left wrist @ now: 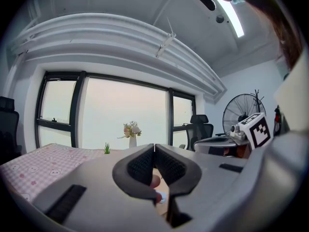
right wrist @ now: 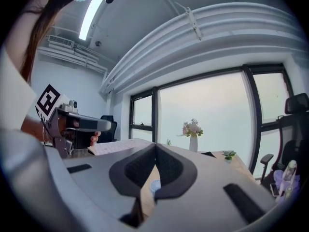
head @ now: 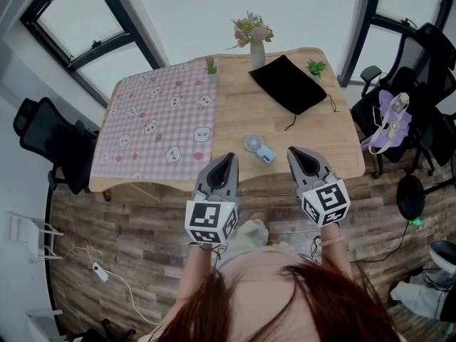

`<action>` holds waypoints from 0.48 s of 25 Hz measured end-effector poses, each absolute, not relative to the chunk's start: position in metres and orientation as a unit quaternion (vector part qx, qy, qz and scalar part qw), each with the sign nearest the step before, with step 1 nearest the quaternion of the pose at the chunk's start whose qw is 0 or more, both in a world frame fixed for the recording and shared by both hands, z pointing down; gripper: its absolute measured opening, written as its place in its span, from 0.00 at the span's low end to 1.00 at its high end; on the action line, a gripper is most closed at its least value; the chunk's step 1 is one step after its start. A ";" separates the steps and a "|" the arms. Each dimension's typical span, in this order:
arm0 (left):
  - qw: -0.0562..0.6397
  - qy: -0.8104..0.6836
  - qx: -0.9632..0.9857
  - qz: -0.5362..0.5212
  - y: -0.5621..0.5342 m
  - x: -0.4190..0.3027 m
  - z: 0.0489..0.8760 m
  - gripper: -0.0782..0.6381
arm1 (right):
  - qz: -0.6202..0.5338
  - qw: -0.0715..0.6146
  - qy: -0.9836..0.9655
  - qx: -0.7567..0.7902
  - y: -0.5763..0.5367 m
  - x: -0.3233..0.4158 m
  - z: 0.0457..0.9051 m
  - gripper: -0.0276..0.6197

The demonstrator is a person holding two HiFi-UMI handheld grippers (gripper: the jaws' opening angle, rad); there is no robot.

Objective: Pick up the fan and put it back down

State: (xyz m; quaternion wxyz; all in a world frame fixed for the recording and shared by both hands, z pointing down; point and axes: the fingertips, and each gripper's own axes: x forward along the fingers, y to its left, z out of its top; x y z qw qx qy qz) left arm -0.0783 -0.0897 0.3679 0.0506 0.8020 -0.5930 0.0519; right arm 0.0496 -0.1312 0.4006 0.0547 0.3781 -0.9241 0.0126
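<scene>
My left gripper [head: 228, 159] and right gripper [head: 294, 152] — both closed on nothing — hover at the table [head: 342, 120] edge, the fan [head: 258, 148] lying between them.

**Clearance over the table top**
We find open bare wood between the near edge of the table [head: 342, 144] and the black pouch [head: 288, 84]; the fan [head: 258, 148] stands in it, near the edge. A vase [head: 256, 52], a left plant [head: 211, 65] and a right plant [head: 315, 67] line the far edge. The pink cloth [head: 157, 120] lies flat and open. A left chair [head: 50, 141] and a right chair [head: 410, 91] flank the table.
</scene>
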 end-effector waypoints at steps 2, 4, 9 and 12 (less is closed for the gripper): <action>0.048 -0.593 0.802 0.051 -0.086 -0.076 0.366 0.13 | 0.006 0.047 -0.924 0.379 -0.126 0.053 0.393 0.04; 0.045 -0.593 0.803 0.050 -0.083 -0.073 0.363 0.13 | 0.000 0.041 -0.924 0.380 -0.121 0.056 0.386 0.04; 0.041 -0.592 0.804 0.050 -0.076 -0.069 0.358 0.13 | -0.012 0.032 -0.923 0.382 -0.112 0.062 0.373 0.04; 0.038 -0.591 0.804 0.049 -0.073 -0.066 0.355 0.13 | -0.018 0.028 -0.923 0.384 -0.107 0.066 0.367 0.04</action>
